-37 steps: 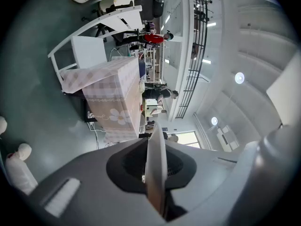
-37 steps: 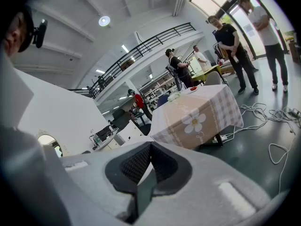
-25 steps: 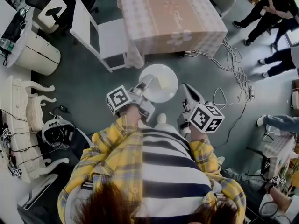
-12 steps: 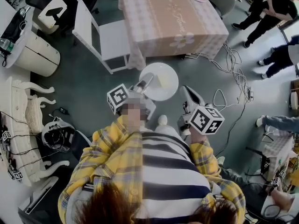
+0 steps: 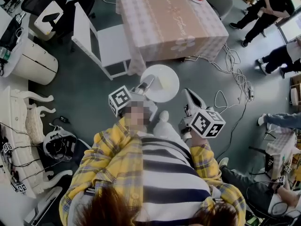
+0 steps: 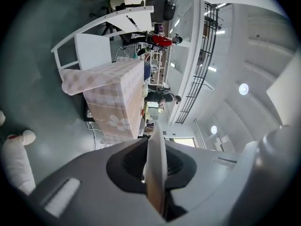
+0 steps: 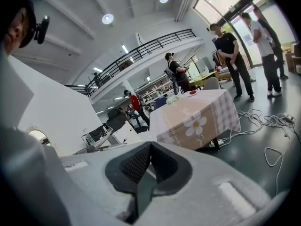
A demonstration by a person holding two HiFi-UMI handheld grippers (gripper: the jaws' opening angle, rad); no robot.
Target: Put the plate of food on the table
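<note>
Edging nearer the table (image 5: 169, 20), the plate (image 5: 162, 81) rides clamped by its rim in the left gripper (image 5: 146, 84); the right gripper (image 5: 187, 94) is closed on nothing, and the plate is not yet set down.

No text reads clearly. Cursive print on the tablecloth (image 5: 171, 20) is too small; left cube (image 5: 120, 101) and right cube (image 5: 207, 123) bear square markers.

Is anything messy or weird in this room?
Yes. Loose cables sprawl across the floor beside the table, where someone might trip. Also, the plate is carried by only the left tongs pinching its rim.
</note>
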